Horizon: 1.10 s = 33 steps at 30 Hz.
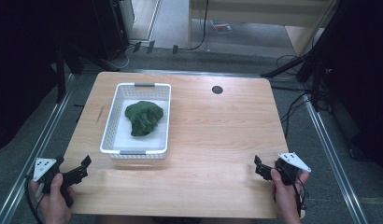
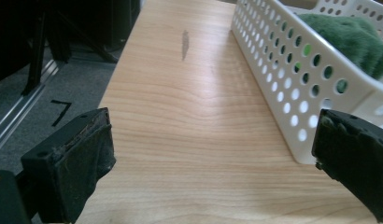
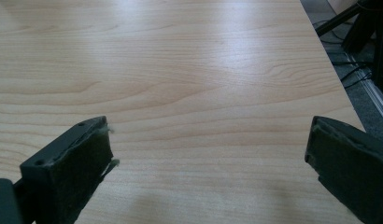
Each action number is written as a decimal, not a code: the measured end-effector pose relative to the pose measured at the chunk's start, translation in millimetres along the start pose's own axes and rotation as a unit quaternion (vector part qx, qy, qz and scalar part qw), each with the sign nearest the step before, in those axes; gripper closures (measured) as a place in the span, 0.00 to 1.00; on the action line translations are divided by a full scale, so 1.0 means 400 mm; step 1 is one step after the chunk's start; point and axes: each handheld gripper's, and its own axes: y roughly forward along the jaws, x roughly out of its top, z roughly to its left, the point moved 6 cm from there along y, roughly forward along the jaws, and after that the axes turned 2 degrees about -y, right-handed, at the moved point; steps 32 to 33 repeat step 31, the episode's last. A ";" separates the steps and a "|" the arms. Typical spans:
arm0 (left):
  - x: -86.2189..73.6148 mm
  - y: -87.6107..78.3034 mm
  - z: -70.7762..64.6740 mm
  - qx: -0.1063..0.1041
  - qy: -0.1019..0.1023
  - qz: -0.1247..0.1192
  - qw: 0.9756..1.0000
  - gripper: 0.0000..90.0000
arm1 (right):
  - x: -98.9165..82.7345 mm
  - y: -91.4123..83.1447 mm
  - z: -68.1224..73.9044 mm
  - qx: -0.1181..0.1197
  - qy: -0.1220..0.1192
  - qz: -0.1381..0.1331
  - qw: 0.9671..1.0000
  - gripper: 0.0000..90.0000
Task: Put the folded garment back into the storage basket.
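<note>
Fingers (image 2: 68, 168) spread on both grippers, well short of the white perforated plastic basket (image 1: 116, 122); next, presumably, reaching its crumpled green cloth (image 1: 143, 117).

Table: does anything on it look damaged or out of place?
Only a dark streak on the table left of the basket looks odd, like a scuff or stain. The green cloth lies crumpled inside the basket.

Green cloth (image 1: 143, 117), white perforated basket (image 1: 113, 122), light wood table (image 1: 217, 140).
</note>
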 end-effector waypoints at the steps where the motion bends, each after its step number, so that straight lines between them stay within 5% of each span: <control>1: -0.002 0.001 0.003 0.000 -0.002 -0.002 1.000 0.00 | 0.000 0.000 0.000 0.000 0.000 0.000 1.000 0.01; 11: -0.010 0.001 -0.003 0.000 0.016 -0.004 1.000 0.00 | 0.000 -0.001 0.001 0.001 0.000 0.000 1.000 0.01; 13: -0.013 -0.002 -0.006 -0.026 0.003 0.001 1.000 0.00 | 0.000 0.000 0.001 0.000 -0.002 -0.001 1.000 0.01; 18: -0.013 -0.003 -0.002 -0.006 0.001 -0.003 1.000 0.00 | 0.000 0.000 0.002 0.001 -0.002 0.000 1.000 0.01; 33: -0.012 0.000 0.005 -0.006 -0.014 0.004 1.000 0.00 | 0.000 0.000 0.002 0.001 -0.002 0.000 1.000 0.01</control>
